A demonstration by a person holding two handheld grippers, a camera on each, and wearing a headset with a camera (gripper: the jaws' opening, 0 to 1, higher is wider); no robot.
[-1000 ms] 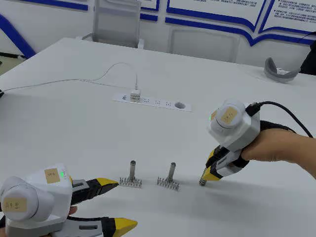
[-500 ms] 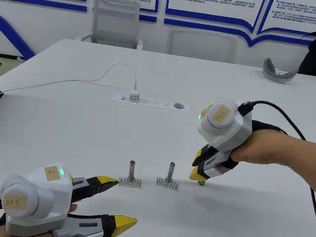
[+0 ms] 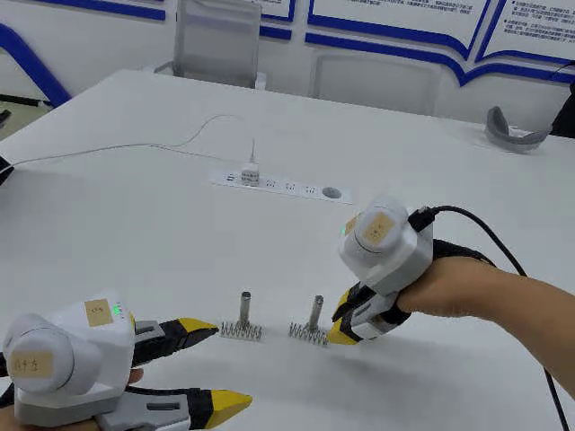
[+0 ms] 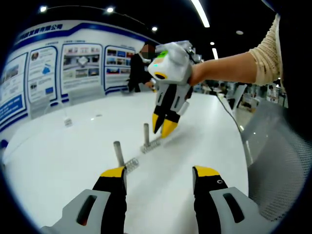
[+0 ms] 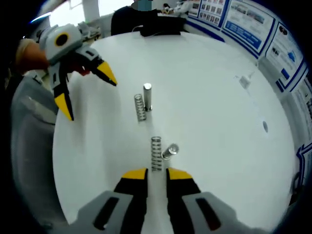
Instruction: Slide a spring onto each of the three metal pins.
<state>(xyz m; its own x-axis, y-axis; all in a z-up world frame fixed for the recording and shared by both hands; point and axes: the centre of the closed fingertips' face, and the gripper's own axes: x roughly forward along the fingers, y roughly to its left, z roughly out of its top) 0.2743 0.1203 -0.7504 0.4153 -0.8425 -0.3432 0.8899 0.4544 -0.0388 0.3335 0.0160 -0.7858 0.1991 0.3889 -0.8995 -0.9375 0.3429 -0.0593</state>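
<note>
Two metal pins stand upright on the white table (image 3: 135,206): the left pin (image 3: 244,305) (image 4: 118,153) (image 5: 147,95) and the middle pin (image 3: 316,310) (image 4: 146,134) (image 5: 169,151). A spring lies flat at the foot of each, the left spring (image 3: 241,332) (image 5: 140,107) and the middle spring (image 3: 308,336) (image 4: 152,145) (image 5: 156,153). My right gripper (image 3: 340,334) (image 5: 157,174) points down at the end of the middle spring. Its jaws stand a narrow gap apart with nothing between them. My left gripper (image 3: 220,364) (image 4: 161,173) hovers wide open and empty, short of the left pin.
A power strip (image 3: 283,186) with a white plug (image 3: 252,175) and its cable lies mid-table. A grey curved object (image 3: 517,135) rests at the far right. A chair (image 3: 216,40) stands beyond the far edge. The right gripper's black cable (image 3: 467,224) trails over the arm.
My right gripper has moved left, from the rightmost pin with a spring at its tip to the middle spring, and now covers that pin. The left gripper has stayed put.
</note>
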